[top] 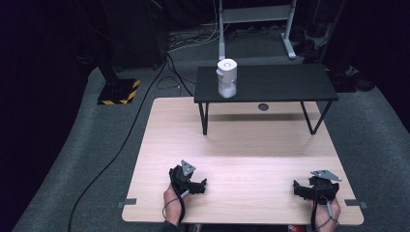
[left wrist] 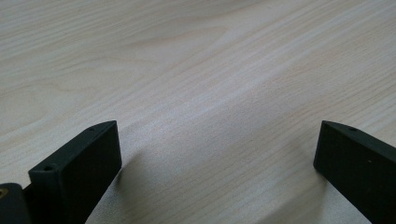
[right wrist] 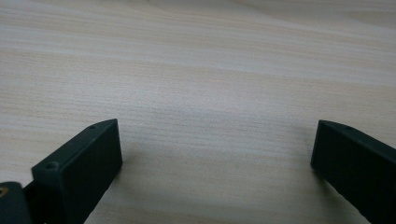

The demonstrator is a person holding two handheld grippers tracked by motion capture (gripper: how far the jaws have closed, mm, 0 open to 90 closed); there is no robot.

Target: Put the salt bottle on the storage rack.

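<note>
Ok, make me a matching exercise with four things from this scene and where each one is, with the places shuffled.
Things:
1. white canister
2. left gripper
3. right gripper
4. black shelf

Places:
A. near edge of the wooden table, right side
B. standing on the far part of the table
C. on top of the shelf, toward its left end
D. near edge of the table, left of centre

Pairs: 1-C, 2-D, 3-A, 4-B
</note>
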